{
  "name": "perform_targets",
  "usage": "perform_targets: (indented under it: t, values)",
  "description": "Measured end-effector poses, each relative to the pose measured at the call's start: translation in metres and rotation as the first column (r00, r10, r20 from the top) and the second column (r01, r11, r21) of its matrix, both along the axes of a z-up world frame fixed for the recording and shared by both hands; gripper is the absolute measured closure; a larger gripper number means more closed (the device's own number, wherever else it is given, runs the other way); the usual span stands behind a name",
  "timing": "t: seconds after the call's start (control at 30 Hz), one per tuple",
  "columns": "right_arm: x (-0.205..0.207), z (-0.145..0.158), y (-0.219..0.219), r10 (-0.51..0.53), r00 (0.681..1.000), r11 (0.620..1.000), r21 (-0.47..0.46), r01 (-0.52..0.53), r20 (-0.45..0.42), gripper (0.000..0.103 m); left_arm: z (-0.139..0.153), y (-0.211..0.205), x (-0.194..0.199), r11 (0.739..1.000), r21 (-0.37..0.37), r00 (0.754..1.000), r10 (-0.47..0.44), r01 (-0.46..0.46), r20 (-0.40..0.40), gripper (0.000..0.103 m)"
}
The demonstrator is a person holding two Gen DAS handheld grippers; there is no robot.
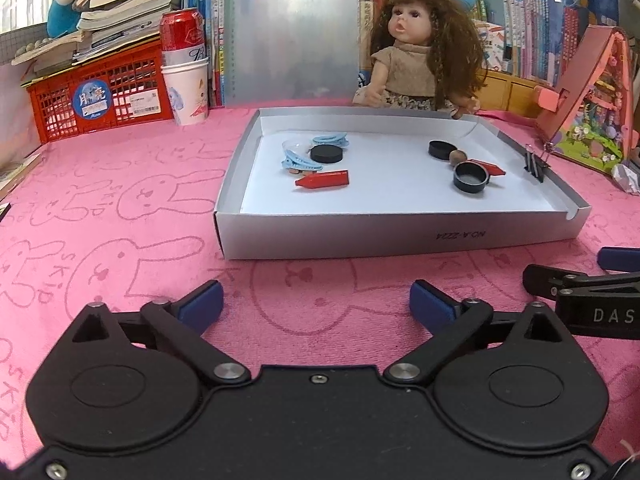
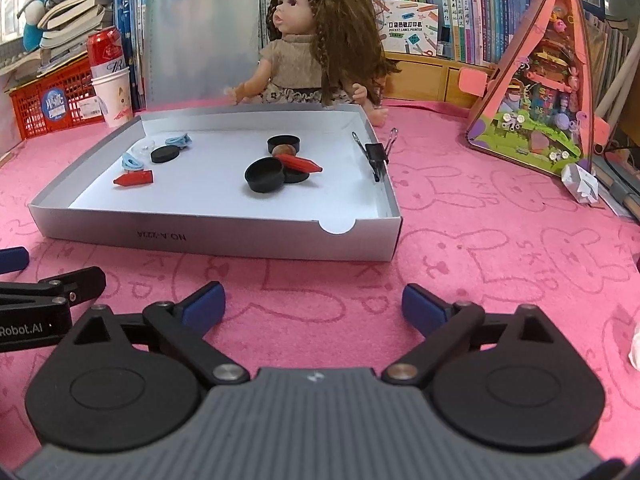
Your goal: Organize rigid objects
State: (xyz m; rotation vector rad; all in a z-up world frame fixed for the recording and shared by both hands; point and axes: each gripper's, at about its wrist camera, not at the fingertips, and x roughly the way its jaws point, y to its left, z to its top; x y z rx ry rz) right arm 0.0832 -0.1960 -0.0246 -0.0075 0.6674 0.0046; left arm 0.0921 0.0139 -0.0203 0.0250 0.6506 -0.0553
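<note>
Left wrist view has the left gripper [image 1: 316, 300] low over the pink rabbit-print worktop [image 1: 120, 200], jaws released and spread wide with nothing between them, pointing at the near wall of the grey tray [image 1: 400, 236]; the right gripper [image 2: 314, 302] sits just beside it on the right, likewise low, jaws released and bare, its blue fingertips [image 2: 206, 304] clear of the cloth's clutter; both stop short of the tray, not touching it

At far left a red basket [image 1: 100, 96] holds stacked books, and beside it a red can [image 1: 182, 36] stands in a white paper cup [image 1: 188, 92]; then the tray, white inside; in its left part lie two blue hair clips [image 1: 300, 162], a black disc [image 1: 327, 154] between them, a small clear piece behind, and a red crayon [image 1: 323, 179] nearer the front; in its right part a second black disc [image 1: 442, 149], a brown nut [image 1: 457, 157] just beside it, a black cap [image 1: 471, 177] lying open side up, and another red crayon [image 2: 300, 163] resting across these; a black binder clip [image 1: 535, 165] grips the tray's right wall; a doll [image 1: 416, 48] sits behind the tray, and a pink toy house [image 2: 540, 92] stands at far right
</note>
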Motion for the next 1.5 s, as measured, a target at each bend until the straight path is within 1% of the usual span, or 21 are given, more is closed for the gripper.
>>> perform_targets:
  t: [0.23, 1.5]
  values:
    - [0.0002, -0.0013, 0.0006, -0.003, 1.000, 1.000, -0.004, 0.003, -0.006, 0.000, -0.0006, -0.0003, 0.0010, 1.000, -0.002, 1.000, 0.005, -0.005, -0.003, 0.000]
    - [0.0000, -0.0016, 0.0003, -0.001, 1.000, 1.000, -0.004, 0.001, -0.008, 0.000, -0.0010, 0.0001, 0.0016, 1.000, 0.000, 1.000, 0.010, -0.010, -0.004, 0.000]
